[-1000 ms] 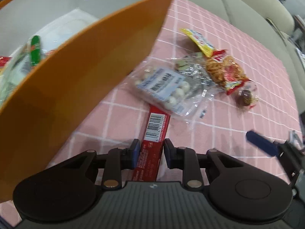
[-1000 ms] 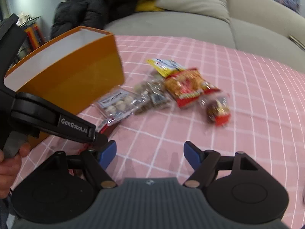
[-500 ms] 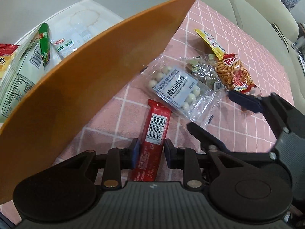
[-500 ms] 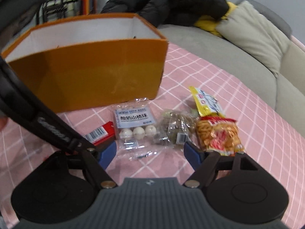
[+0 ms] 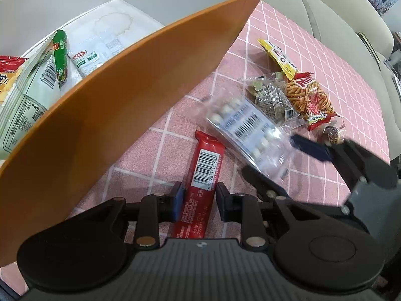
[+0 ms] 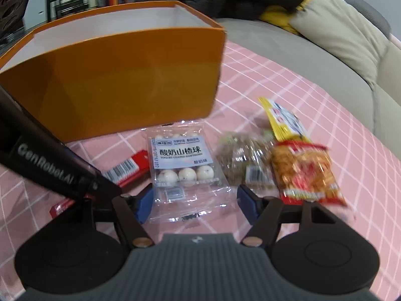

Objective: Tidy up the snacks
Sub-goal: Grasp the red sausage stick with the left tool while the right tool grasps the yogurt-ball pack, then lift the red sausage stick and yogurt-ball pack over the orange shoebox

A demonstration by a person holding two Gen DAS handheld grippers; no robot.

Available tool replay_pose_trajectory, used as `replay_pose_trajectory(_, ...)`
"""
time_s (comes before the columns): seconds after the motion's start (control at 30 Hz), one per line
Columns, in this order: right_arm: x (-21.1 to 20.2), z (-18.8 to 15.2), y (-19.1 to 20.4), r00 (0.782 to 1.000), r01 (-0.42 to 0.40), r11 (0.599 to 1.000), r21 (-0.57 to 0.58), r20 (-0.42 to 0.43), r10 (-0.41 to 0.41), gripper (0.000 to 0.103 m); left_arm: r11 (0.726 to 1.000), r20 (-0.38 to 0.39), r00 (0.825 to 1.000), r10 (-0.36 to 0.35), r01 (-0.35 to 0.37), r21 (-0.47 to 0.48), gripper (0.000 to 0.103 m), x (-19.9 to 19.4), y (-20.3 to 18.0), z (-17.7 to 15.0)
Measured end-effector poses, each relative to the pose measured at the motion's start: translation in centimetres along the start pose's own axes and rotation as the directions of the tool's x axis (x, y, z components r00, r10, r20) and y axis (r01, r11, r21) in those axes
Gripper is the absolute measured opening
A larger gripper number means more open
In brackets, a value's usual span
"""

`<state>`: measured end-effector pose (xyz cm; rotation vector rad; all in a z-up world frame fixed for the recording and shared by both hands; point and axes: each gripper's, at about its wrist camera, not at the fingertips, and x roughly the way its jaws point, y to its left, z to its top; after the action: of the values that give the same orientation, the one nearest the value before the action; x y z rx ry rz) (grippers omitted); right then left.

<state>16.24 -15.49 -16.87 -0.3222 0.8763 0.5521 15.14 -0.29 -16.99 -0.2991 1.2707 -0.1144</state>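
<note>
1. The left gripper [image 5: 198, 198] was seen pinching the red snack bar [image 5: 204, 170], its blue pads pressed against both sides of the wrapper, barcode side up.
2. The red bar was laid on the pink checked tablecloth [image 5: 313, 57], just beside the front wall of the orange box [image 5: 125, 95].
3. The right gripper [image 6: 195, 202] was held spread wide — its fingers [image 6: 246, 200] were set either side of the clear pack of white yogurt balls [image 6: 184, 163], without closing on it.
4. That pack was found near the box's front corner, touching the red bar's end and overlapping the next packet.
5. In the left wrist view the same pack appeared blurred, with the right gripper's blue pad just beside it.
6. A clear packet of brownish pieces [image 6: 243, 160] and a red-and-orange bag of fried sticks [image 6: 303, 173] were lined up to the right, a yellow sachet [image 6: 283, 120] tucked behind them.
7. A small dark wrapped sweet [image 5: 332, 134] was spotted at the end of the row.
8. Inside the box — white-lined — a green stick snack [image 5: 60, 55], a white bag [image 5: 27, 95] and a small white pouch [image 5: 86, 61] were already stowed.
9. A grey sofa [image 6: 288, 55] was visible along the cloth's far edge.
</note>
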Motion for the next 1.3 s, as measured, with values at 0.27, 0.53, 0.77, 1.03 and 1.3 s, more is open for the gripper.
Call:
replay_pose_trajectory(0.27,-3.4,-3.0,0.7,0.991,0.12,0.97,0.211,-0.086,-0.104,0.067,1.0,0.018,1.0,0.007,-0.008,0.027,0.031,-0.2,-0.1,-0.4)
replay_pose_trajectory(0.53,-5.0,-4.1,1.2,0.984,0.141,0.947,0.288,-0.145,-0.102,0.069,0.995,0.029,0.999,0.031,-0.033,0.091,0.036,0.2,-1.0,-0.5)
replay_pose_trajectory(0.77,-5.0,-3.5,0.7,0.999,0.005,0.98,0.197,-0.046,0.004,0.083,0.99,0.006,0.999,0.036,-0.036,0.138,0.043,0.3,-1.2,-0.3)
replay_pose_trajectory(1.03,-3.1,-2.8,0.0,0.995,-0.018,0.97,0.243,-0.093,0.042,0.067,0.957,0.016,0.995,0.101,-0.102,0.273,0.043,0.9,-2.9,-0.7)
replay_pose_trajectory(1.3,-2.8,-2.9,0.4,0.995,-0.005,0.959,0.284,-0.098,0.034,0.059,0.924,0.062,0.988,0.144,-0.157,0.348,0.027,0.8,-3.7,-1.5)
